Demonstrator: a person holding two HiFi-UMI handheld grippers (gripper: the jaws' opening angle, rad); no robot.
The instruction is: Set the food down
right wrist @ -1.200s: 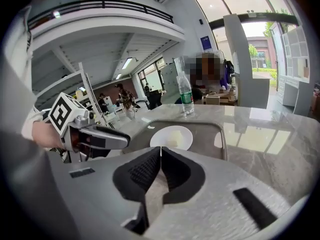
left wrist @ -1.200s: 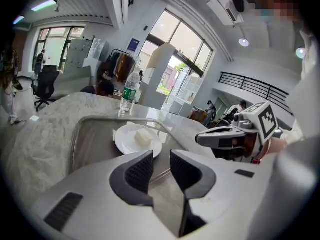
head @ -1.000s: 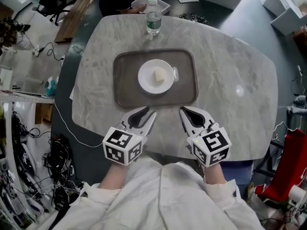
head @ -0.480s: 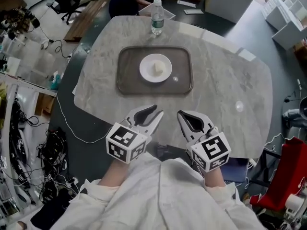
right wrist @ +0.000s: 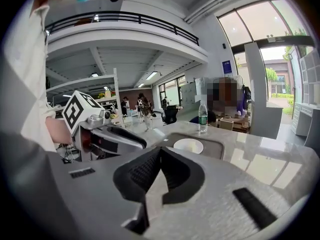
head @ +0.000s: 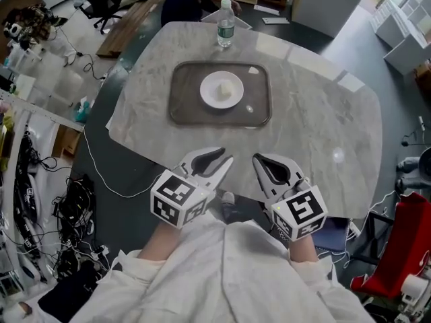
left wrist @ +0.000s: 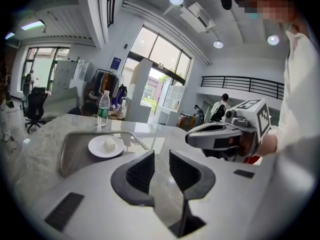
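Resting at the middle of a round white plate (head: 210,97), the food (head: 223,89), a small pale blocky lump, lay on a dark grey tray (head: 183,105) shaped as a rectangle with rounded corners and a raised rim. That tray sat on a pale stone-look table (head: 316,113) with faint grey veining, a glossy top and softly rounded edges. Just beyond the tray's far rim stood 1 clear plastic bottle (head: 225,24) with a green label and a white cap. Both grippers hung side by side near the table's close edge, well apart from the tray, each carrying a cube printed with black-and-white square markers. The left gripper (left wrist: 161,155) had its 2 ribbed dark pads parted by a narrow gap, and only the tabletop showed through it, so it gripped nothing. The right gripper (right wrist: 160,151) had its ribbed pads drawn together until the tips met, also with nothing between them. Smooth light grey shells curved around both sets of jaws. Loose white sleeves (head: 222,268) covered the person's arms behind the cubes.
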